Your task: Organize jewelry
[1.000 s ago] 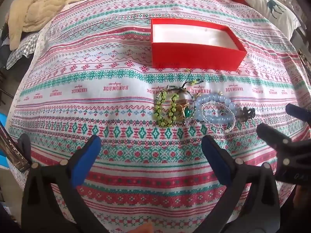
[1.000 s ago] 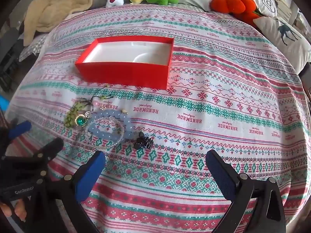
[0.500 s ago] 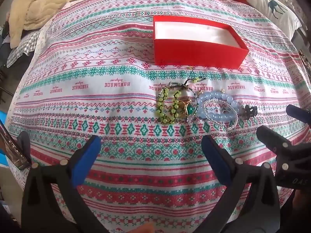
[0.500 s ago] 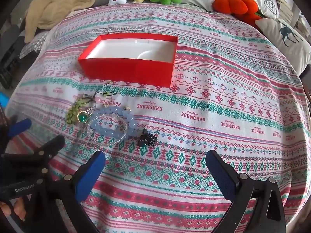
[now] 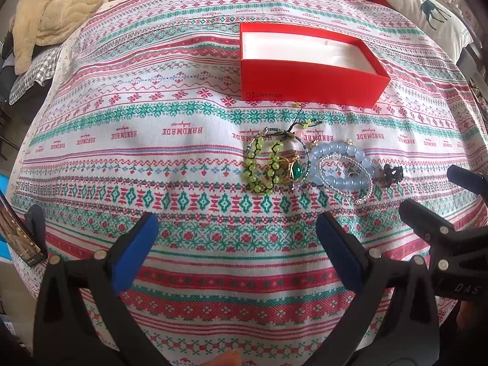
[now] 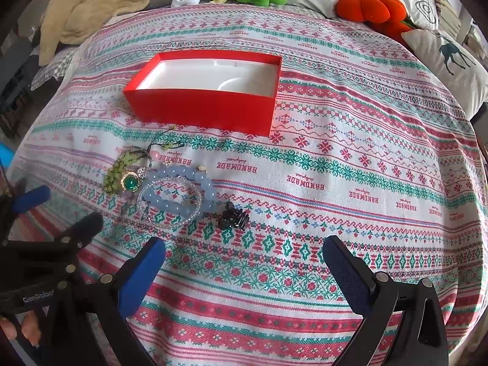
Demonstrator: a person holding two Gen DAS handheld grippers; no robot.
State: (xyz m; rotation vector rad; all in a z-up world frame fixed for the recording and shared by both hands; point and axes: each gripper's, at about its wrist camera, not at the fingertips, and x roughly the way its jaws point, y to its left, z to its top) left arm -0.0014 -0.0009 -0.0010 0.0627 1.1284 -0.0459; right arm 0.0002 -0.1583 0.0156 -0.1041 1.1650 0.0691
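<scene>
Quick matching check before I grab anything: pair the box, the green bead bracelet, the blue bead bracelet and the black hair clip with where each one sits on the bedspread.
Things:
1. box
2. green bead bracelet
3. blue bead bracelet
4. black hair clip

Places:
A. right end of the jewelry row
B. left end of the row
C. behind the row, open, nothing in it
D. middle of the row, overlapped by a clear bead bracelet

Pairs: 1-C, 2-B, 3-D, 4-A
</scene>
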